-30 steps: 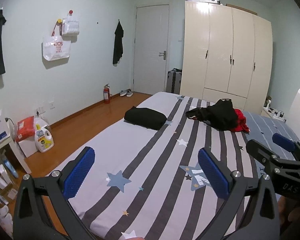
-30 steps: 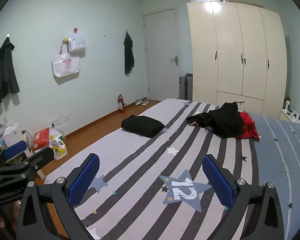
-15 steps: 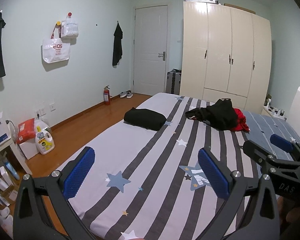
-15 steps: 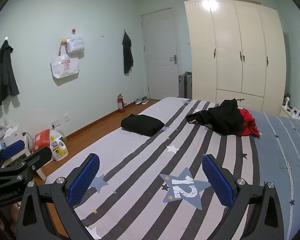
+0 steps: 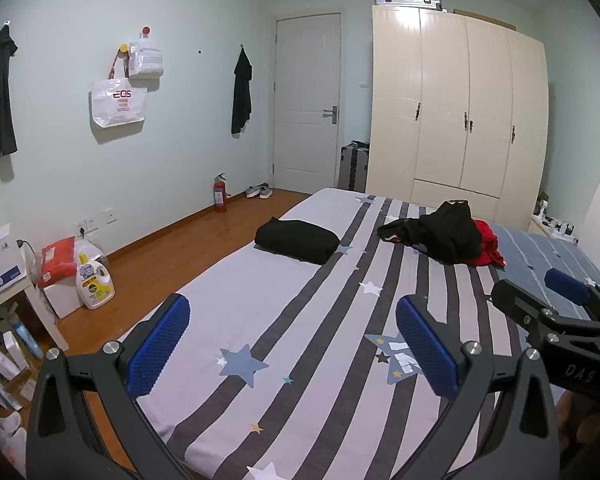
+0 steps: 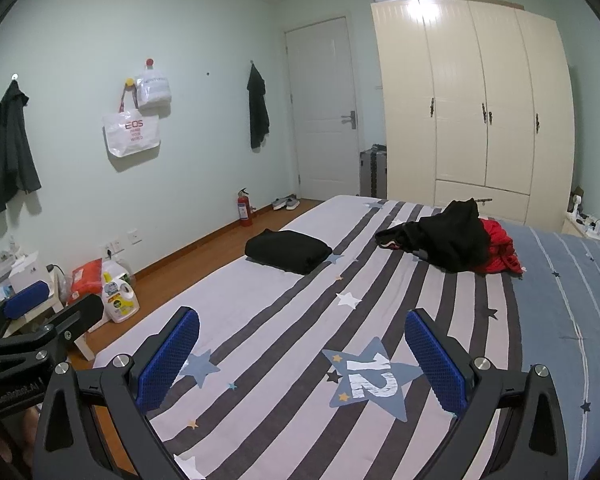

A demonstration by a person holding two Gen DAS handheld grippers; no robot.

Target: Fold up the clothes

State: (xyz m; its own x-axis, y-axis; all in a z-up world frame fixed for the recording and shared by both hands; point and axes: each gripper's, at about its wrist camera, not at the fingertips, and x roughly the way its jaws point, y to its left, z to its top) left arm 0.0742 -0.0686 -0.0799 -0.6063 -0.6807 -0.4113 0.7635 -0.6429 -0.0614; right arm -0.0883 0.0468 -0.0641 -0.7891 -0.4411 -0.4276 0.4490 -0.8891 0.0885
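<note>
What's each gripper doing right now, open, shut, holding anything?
Left gripper: open, blue-padded fingers spread wide, holding nothing, above the striped star-print bedsheet.
Right gripper: open, holding nothing, above the same sheet.

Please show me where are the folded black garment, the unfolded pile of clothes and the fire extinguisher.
folded black garment (image 6: pixel 288 250), right wrist view, top face.
unfolded pile of clothes (image 6: pixel 454 238), right wrist view, black fabric on top.
fire extinguisher (image 5: pixel 219 196), left wrist view, red cylinder body.

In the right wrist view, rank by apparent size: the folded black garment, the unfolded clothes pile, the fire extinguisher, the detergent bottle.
1. unfolded clothes pile
2. folded black garment
3. fire extinguisher and detergent bottle: look alike; the bottle is nearer the camera, so unranked.
</note>
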